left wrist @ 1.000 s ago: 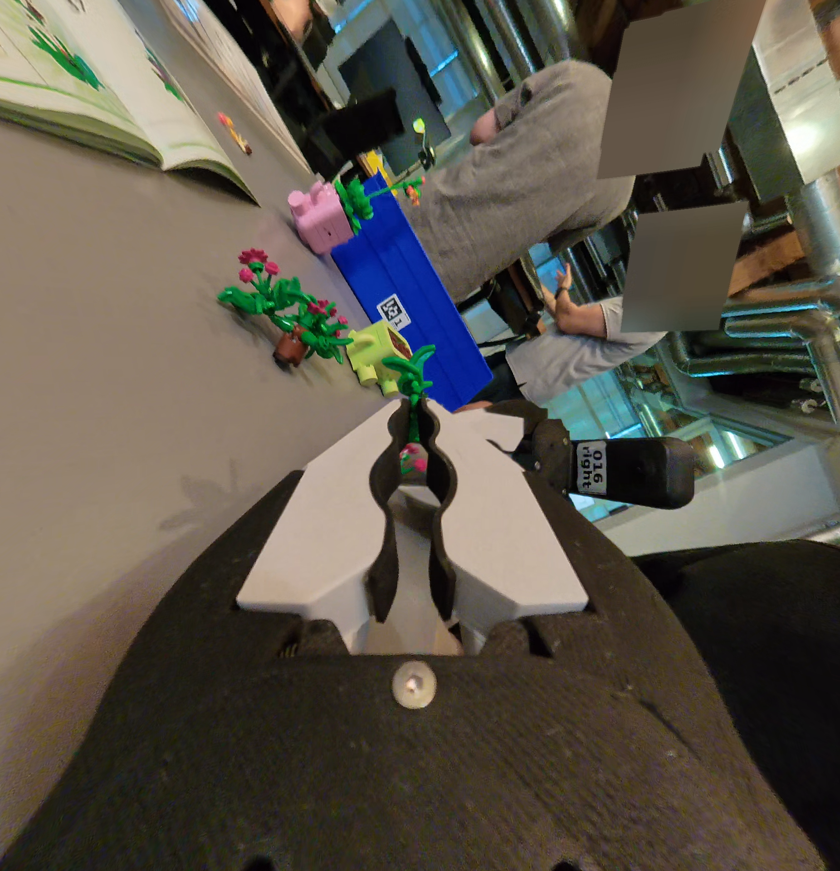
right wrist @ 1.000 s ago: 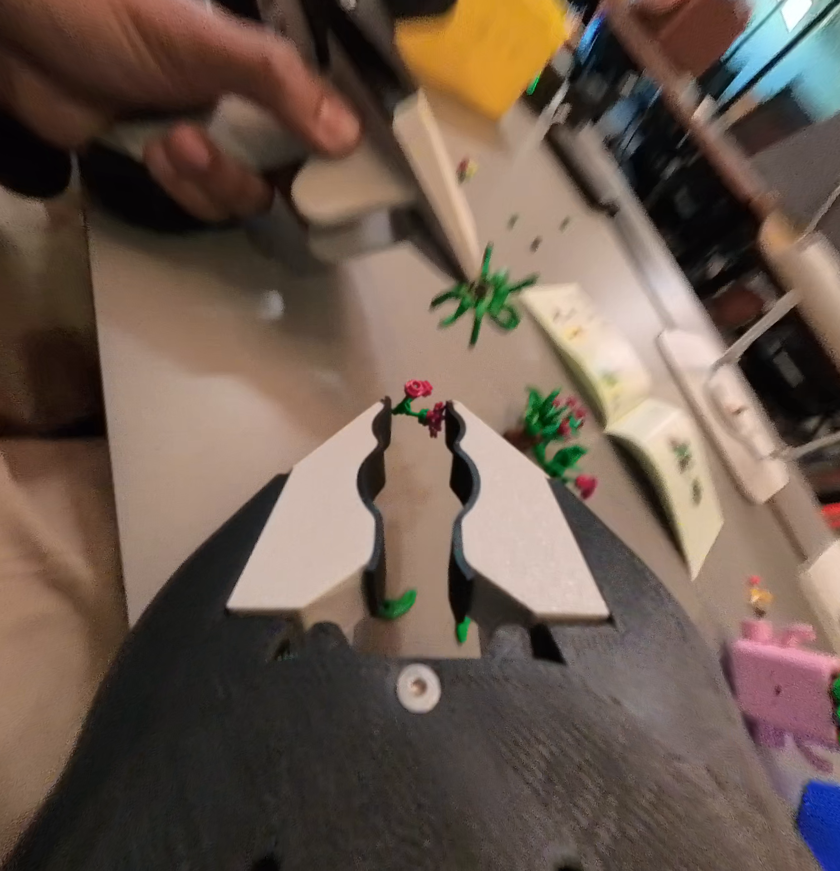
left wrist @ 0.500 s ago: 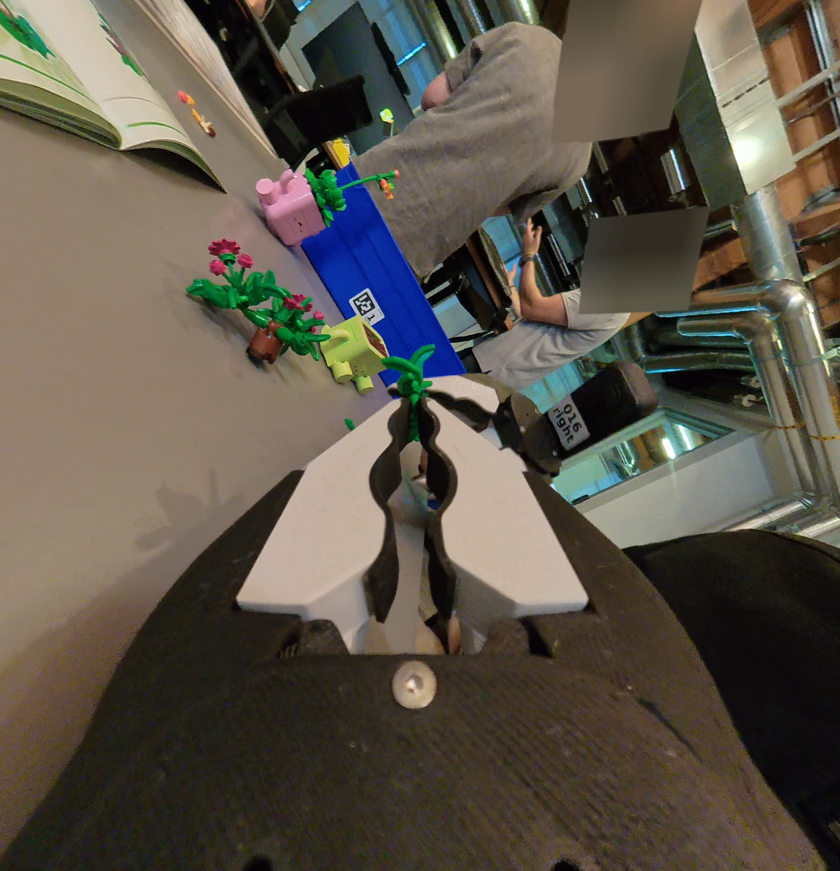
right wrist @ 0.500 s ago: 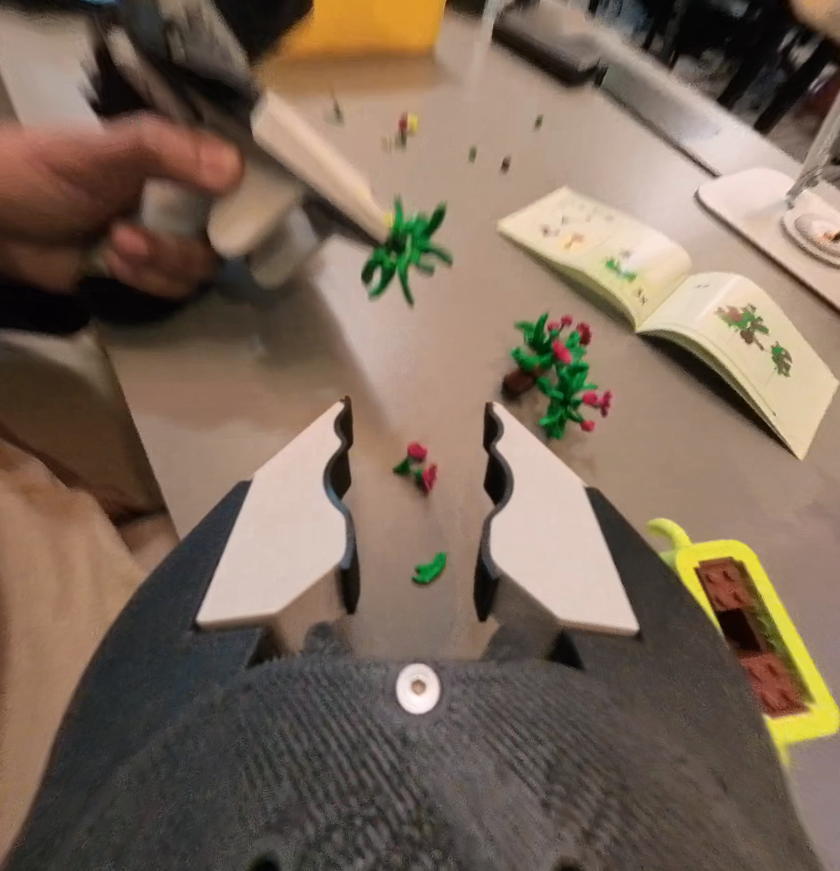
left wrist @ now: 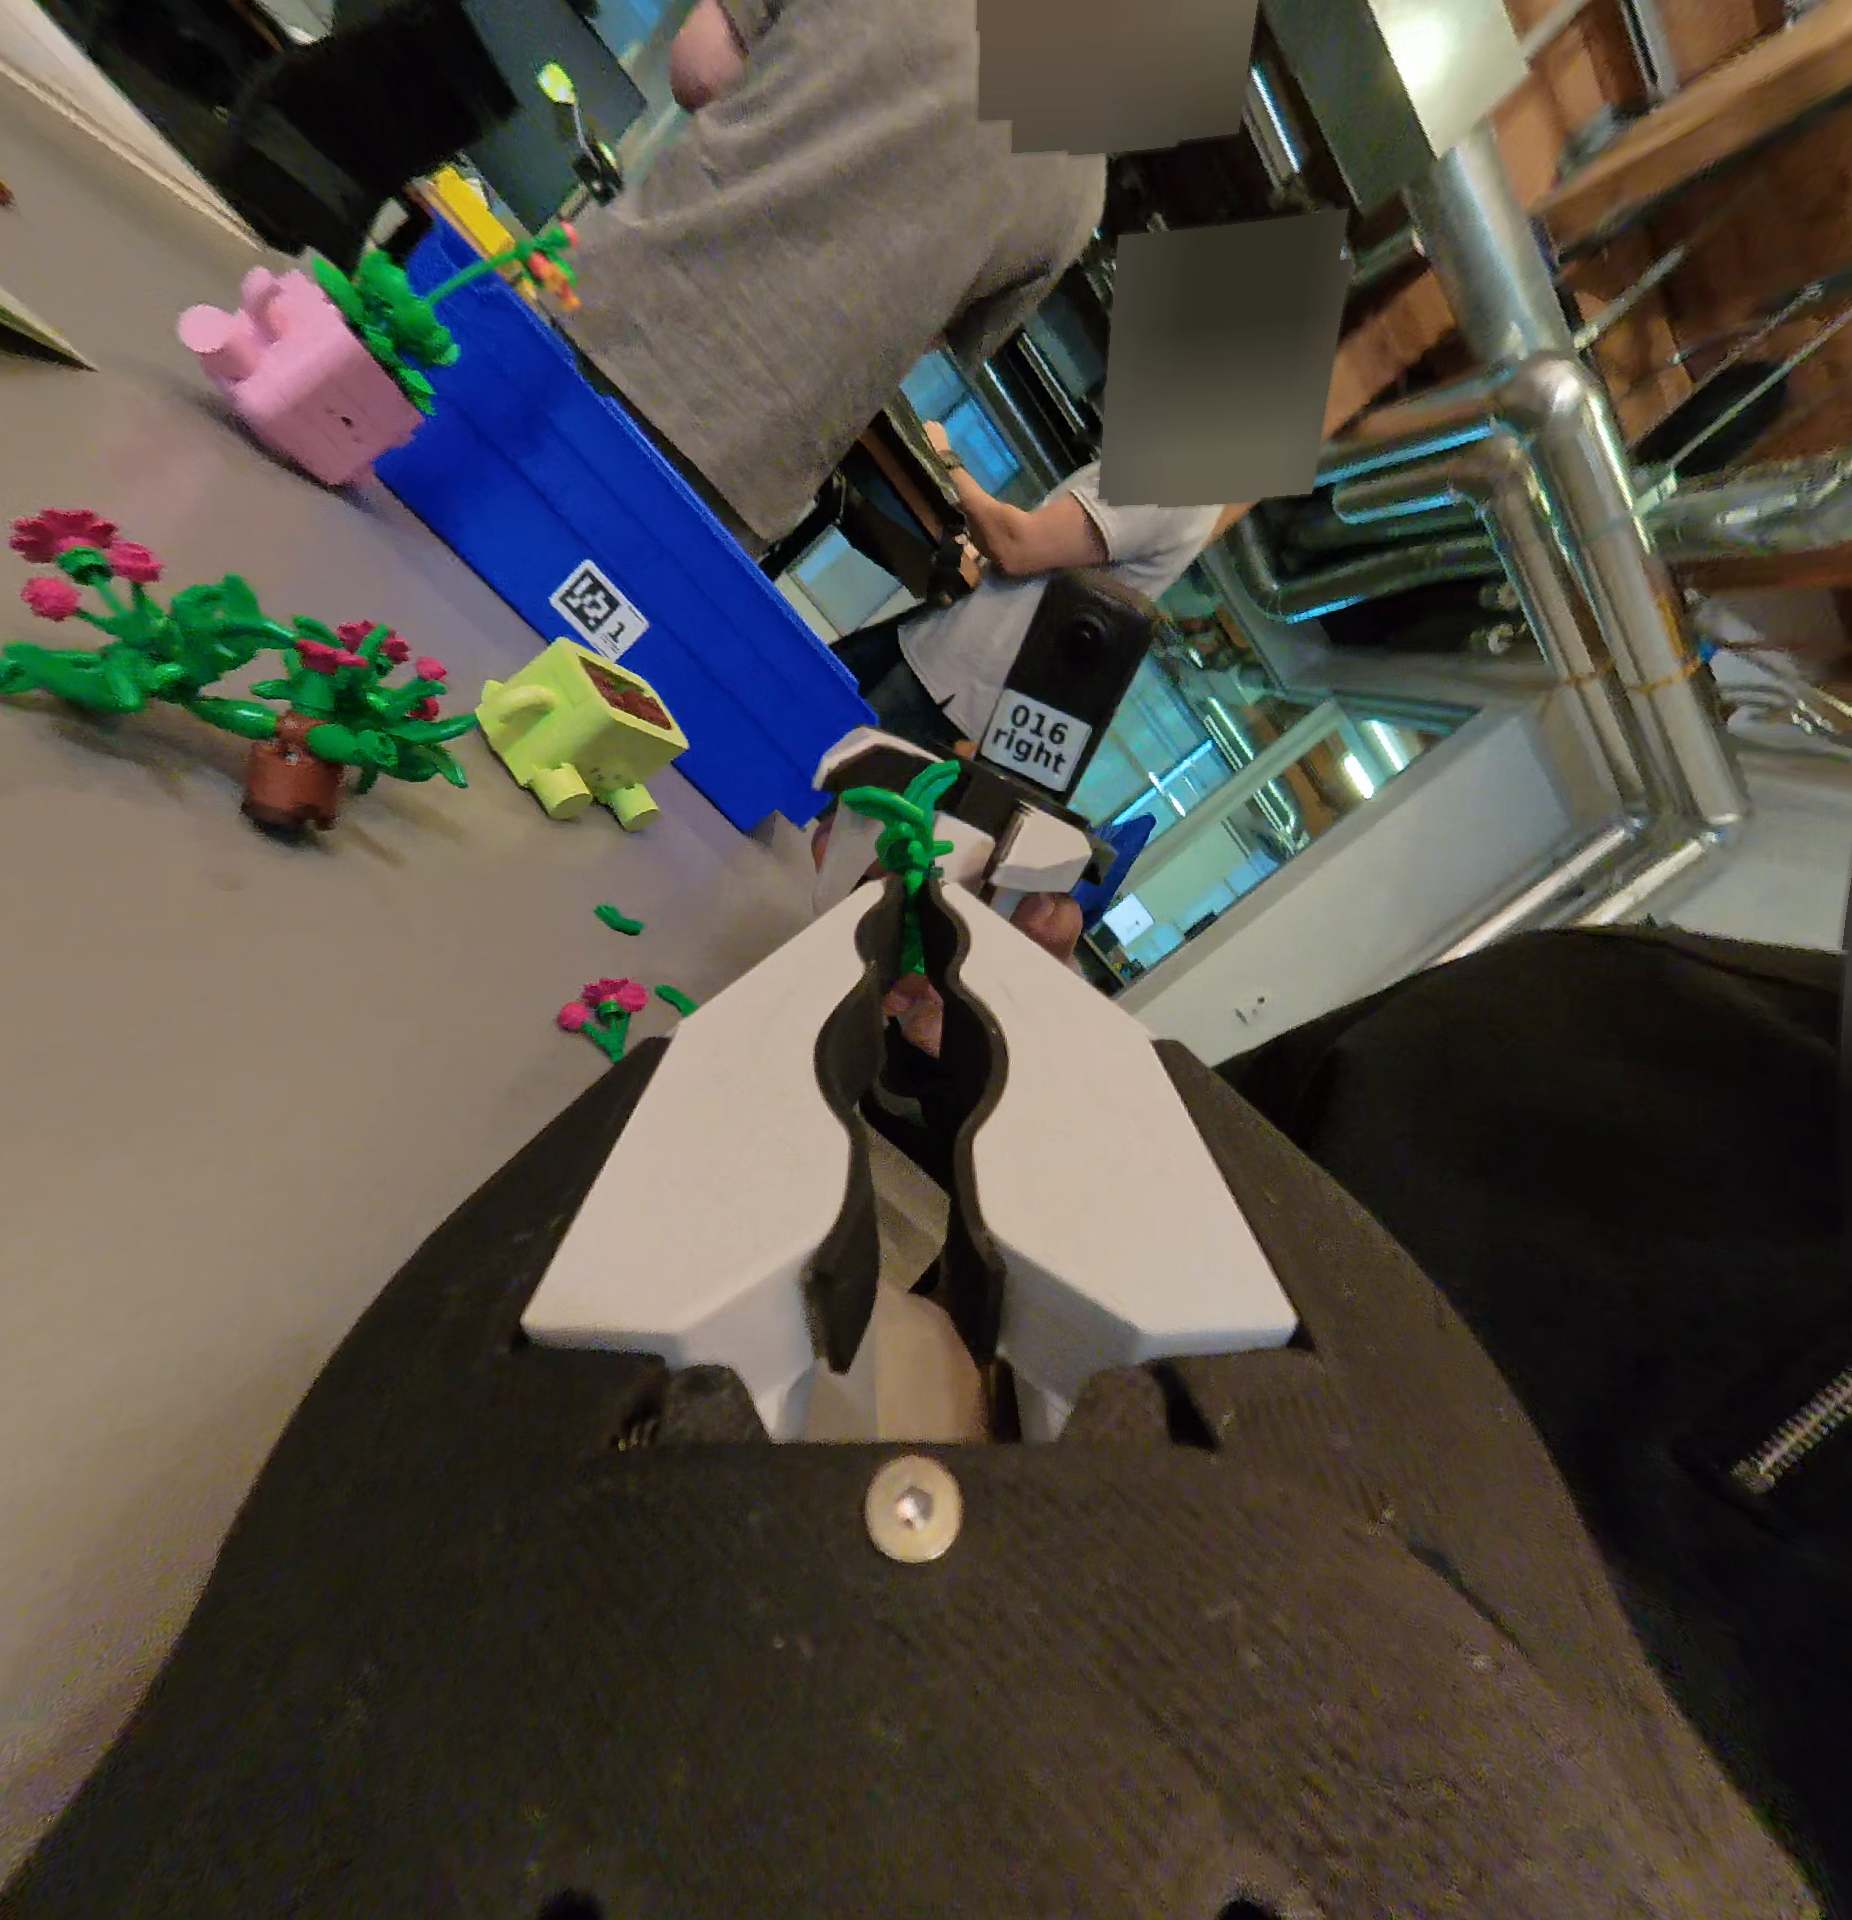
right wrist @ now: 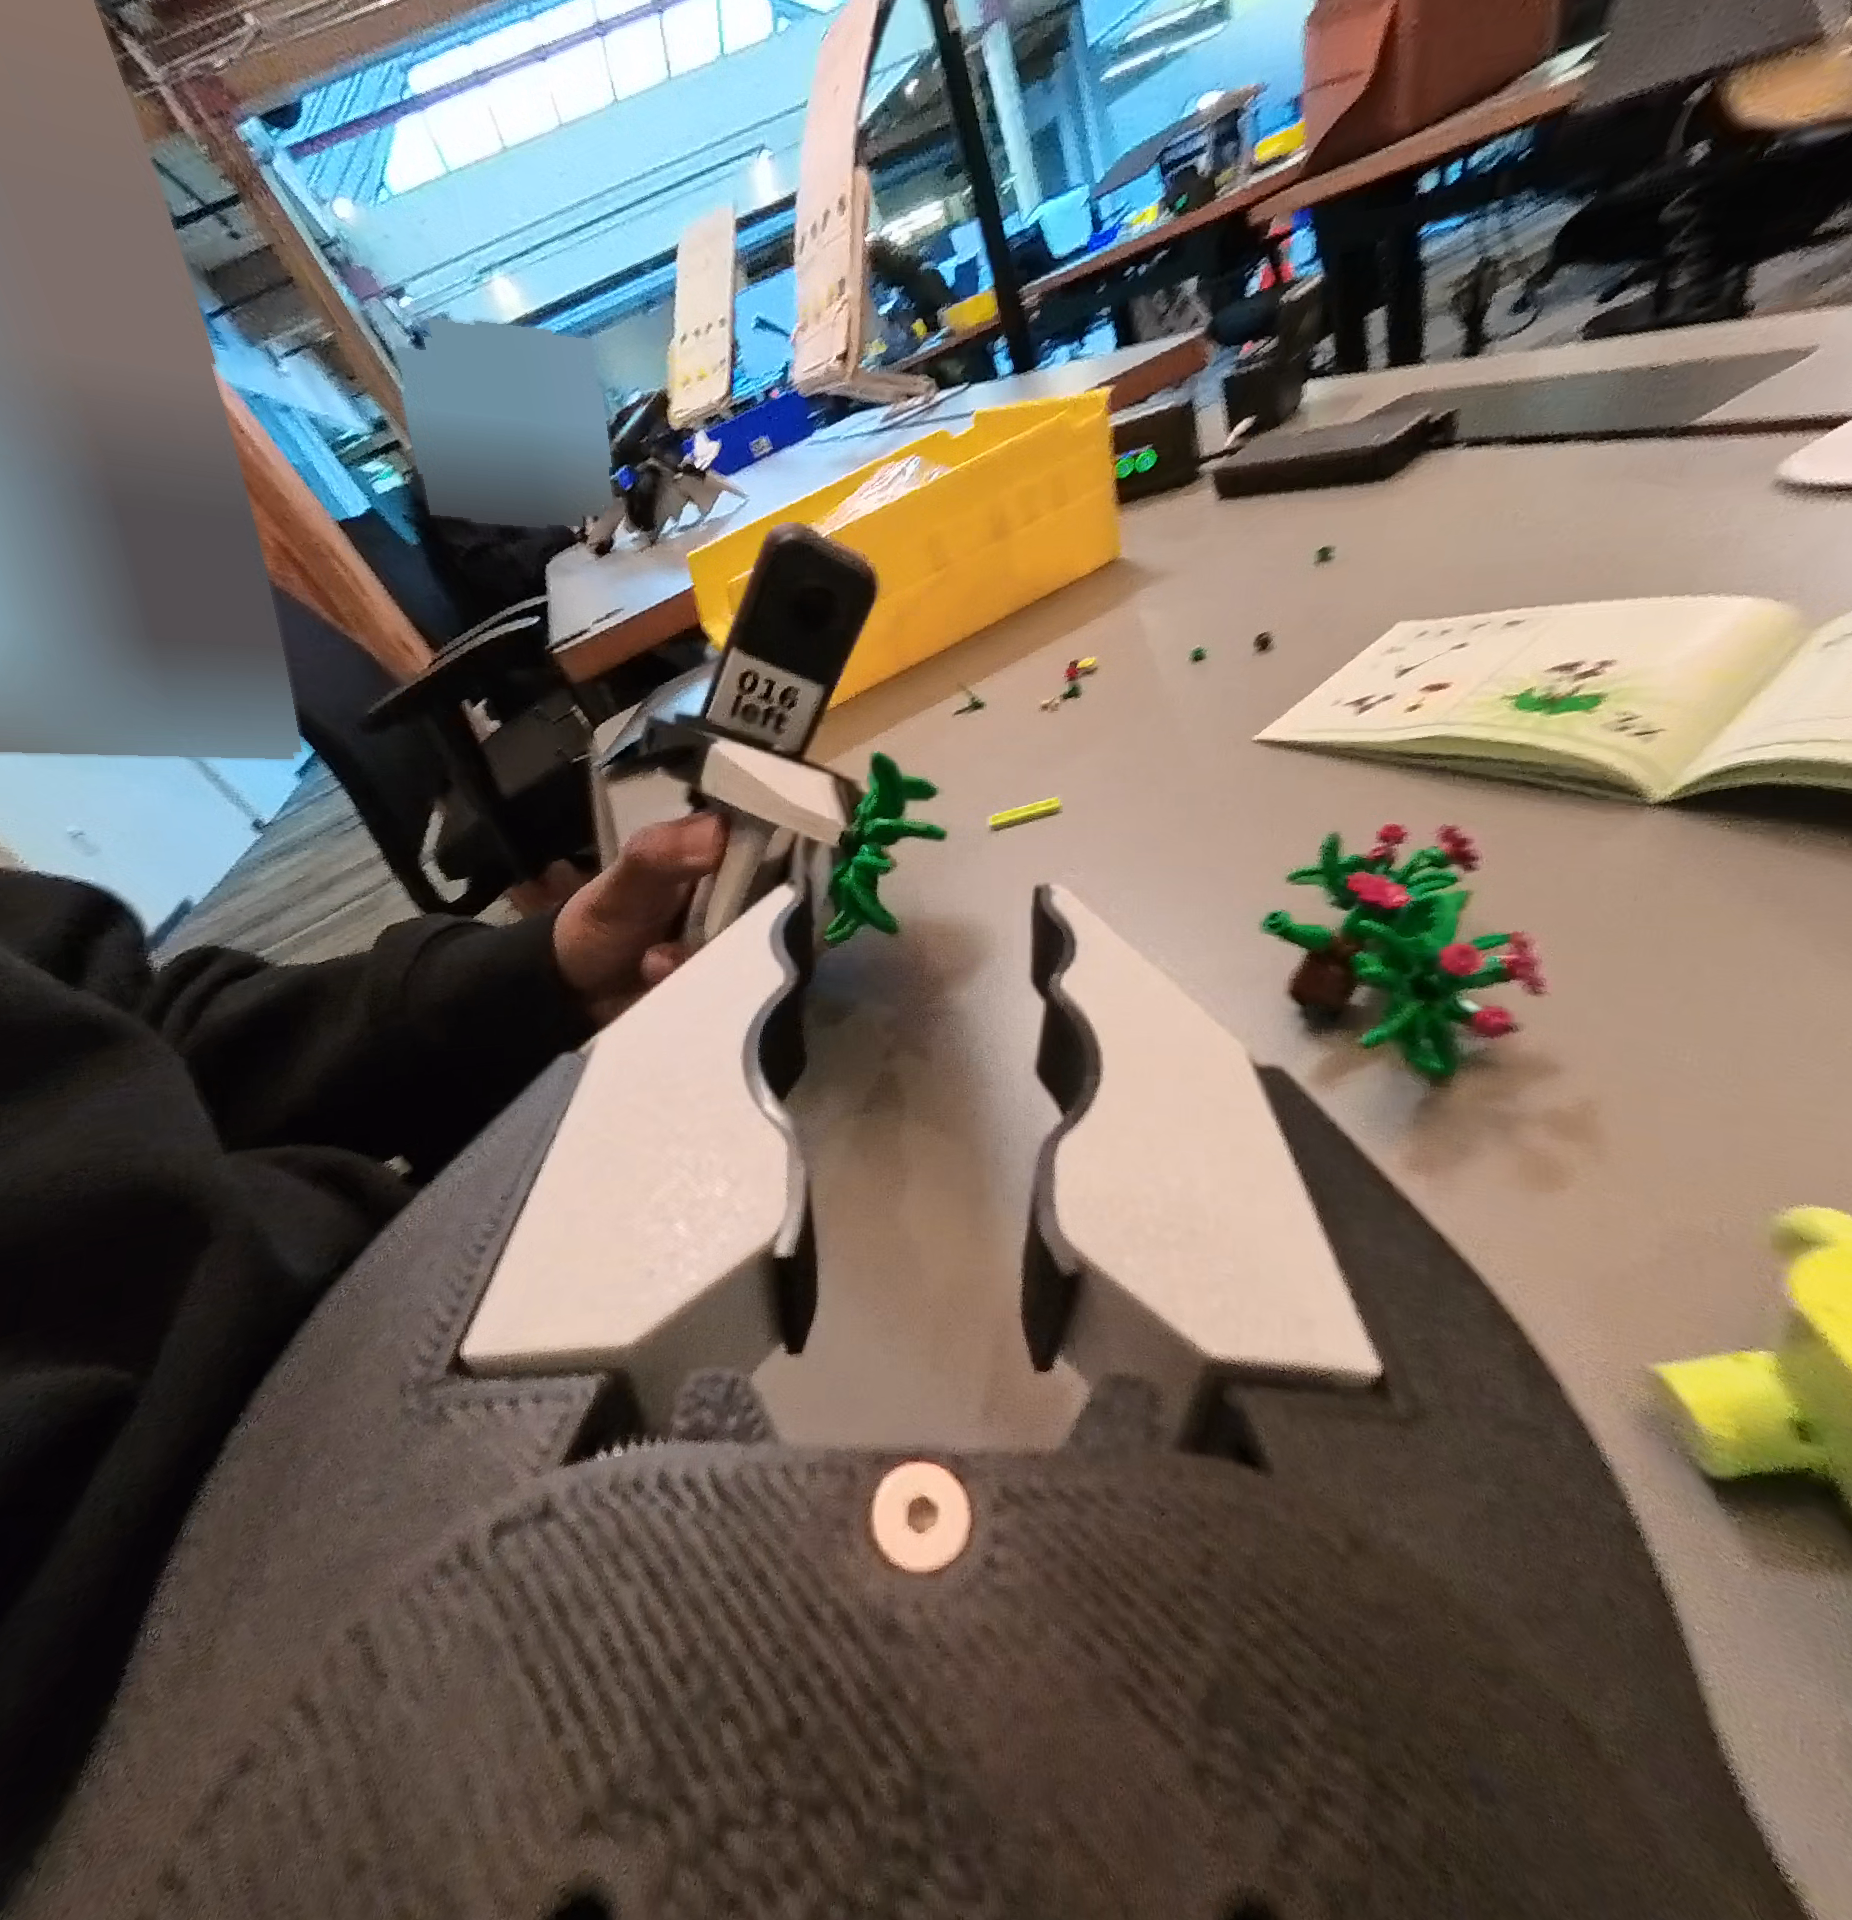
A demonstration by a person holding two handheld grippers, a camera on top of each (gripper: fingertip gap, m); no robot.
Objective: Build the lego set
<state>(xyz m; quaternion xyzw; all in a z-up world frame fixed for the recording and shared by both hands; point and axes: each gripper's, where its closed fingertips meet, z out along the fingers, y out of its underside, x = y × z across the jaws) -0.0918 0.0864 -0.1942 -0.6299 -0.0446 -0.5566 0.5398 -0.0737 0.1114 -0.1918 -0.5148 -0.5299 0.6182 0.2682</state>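
My left gripper (left wrist: 906, 896) is shut on the stem of a green leafy lego plant (left wrist: 901, 821) and holds it above the grey table (left wrist: 278, 1091). The right wrist view shows that gripper (right wrist: 834, 826) and the plant (right wrist: 878, 852) just beyond my right gripper's left finger. My right gripper (right wrist: 922, 914) is open and empty, above the table. A small pink flower sprig (left wrist: 602, 1006) lies on the table with loose green leaf pieces (left wrist: 618, 918) beside it. A built flower plant in a brown pot (right wrist: 1410, 956) lies on its side. A yellow-green pot (left wrist: 579, 727) stands near it.
A pink pot with a green plant (left wrist: 298, 374) stands against a blue bin (left wrist: 610, 540). An open instruction booklet (right wrist: 1587, 696), a yellow bin (right wrist: 932, 530), a small yellow bar (right wrist: 1024, 814) and scattered tiny pieces lie farther off. People stand behind the table. My hands' fingertips stand some 4 cm from each other.
My right gripper opened and let go of the pink flower sprig, which now lies on the table, then rose and tilted up. My left gripper kept its hold on the green plant.
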